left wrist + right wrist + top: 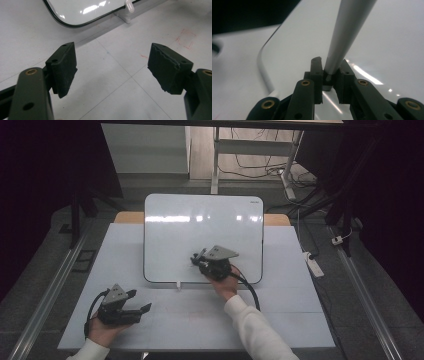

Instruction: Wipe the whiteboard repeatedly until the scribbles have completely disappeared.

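Note:
A white-faced whiteboard [200,220] with a dark rim lies on the table, its corner also in the left gripper view [82,10]. My right gripper [199,259] hovers over the board's lower middle. In the right gripper view it [329,76] is shut on the end of a pale grey marker [347,30], which slants up and away over the board [392,50]. My left gripper [137,301] rests at the table's front left, jaws wide apart [112,70] with bare table between them.
The pale table top [300,320] extends around the board. A small white piece [177,284] sits at the board's front edge, seen too in the left gripper view [129,6]. Faint red marks [186,37] show on the table. Cables and a power strip [313,263] lie on the floor right.

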`<state>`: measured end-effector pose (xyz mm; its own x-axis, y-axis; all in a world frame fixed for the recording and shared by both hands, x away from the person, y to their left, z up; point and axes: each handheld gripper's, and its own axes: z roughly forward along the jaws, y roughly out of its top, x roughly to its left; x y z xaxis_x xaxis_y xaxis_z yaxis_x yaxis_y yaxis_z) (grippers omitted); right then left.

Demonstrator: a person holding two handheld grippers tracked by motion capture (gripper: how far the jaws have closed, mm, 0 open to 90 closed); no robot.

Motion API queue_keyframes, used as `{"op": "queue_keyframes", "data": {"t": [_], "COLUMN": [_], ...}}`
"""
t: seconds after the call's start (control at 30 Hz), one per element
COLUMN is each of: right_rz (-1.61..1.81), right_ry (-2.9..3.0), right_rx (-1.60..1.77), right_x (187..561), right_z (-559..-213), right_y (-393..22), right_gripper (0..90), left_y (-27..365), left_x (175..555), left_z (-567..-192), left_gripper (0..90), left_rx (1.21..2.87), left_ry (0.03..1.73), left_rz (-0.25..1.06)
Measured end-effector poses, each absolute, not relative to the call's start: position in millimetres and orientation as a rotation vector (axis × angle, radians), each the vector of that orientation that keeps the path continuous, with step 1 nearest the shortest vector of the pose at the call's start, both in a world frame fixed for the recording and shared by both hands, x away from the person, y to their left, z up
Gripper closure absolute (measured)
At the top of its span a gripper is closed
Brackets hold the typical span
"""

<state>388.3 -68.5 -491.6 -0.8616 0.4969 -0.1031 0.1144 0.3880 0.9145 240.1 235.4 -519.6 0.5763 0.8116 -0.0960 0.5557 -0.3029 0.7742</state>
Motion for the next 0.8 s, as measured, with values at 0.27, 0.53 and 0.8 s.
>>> {"op": "queue_keyframes", "data": {"t": [0.27,0.53,0.8], "right_rz": [1.497,1.506,1.474], "right_ry": [2.183,2.151,2.217], "right_rx": [0.641,0.663,0.573], "right_x": [390,389,381], "right_z": [-488,-489,-497], "right_y": [-81,-84,-73], "right_gripper": [77.9,77.9,78.0], "left_y": [236,236,237], "left_x": [240,240,239], "left_z": [-519,-519,-520], "left_gripper": [23.6,23.4,23.4], "left_rx": [1.993,1.99,1.988], "left_ry": [1.095,1.098,1.1], "left_rz": [0.401,0.401,0.398]}}
